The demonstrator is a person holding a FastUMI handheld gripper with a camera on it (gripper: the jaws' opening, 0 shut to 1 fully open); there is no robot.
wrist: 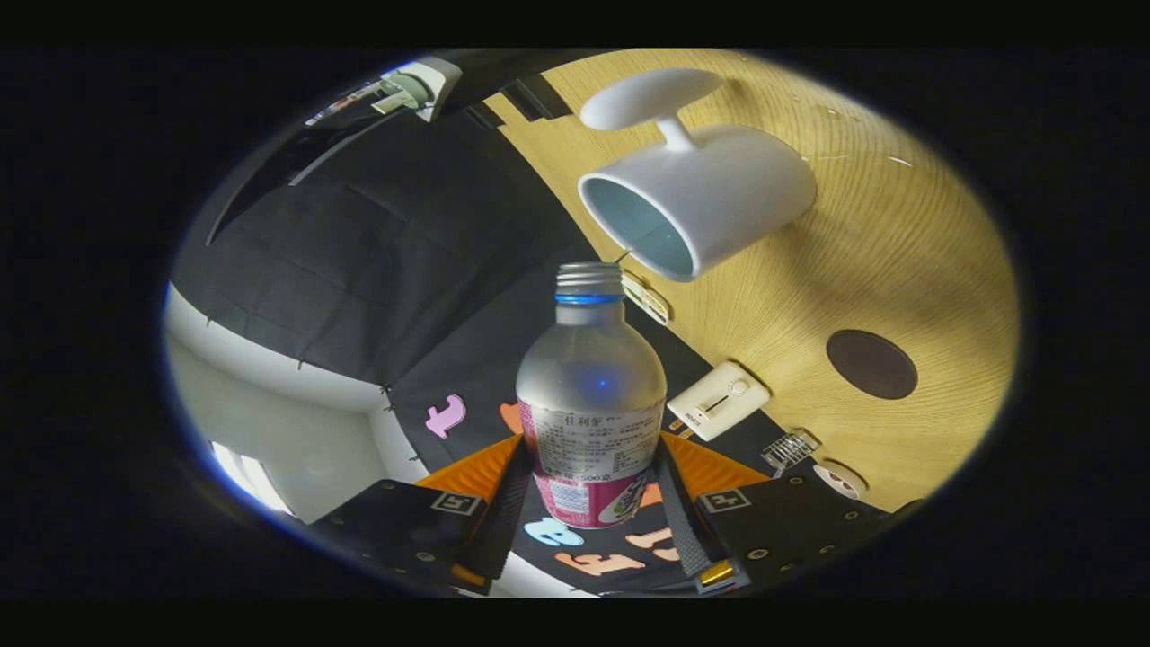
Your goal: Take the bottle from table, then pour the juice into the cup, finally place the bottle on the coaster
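While the claw (588, 481) grips the bottle (591, 395), its capped neck nears the white cup (696, 198).

1. A light wooden tabletop (898, 261) with fine curved grain fills one side of the tilted view, lit warmly with soft shadows across it.
2. Black cloth wall (359, 270) hangs beside the tabletop, creased and wrinkled, its panels meeting along seams.
3. Along the tabletop's edge by the cloth sit a cream-coloured switch box (717, 401), a second pale box (645, 296) partly hidden, and a small wire-mesh piece (791, 447).
4. Past the cloth, a white wall (269, 386) shows, with a bright window patch (247, 476) low down.
5. A grey-green fixture (413, 90) is mounted at the cloth's far end.
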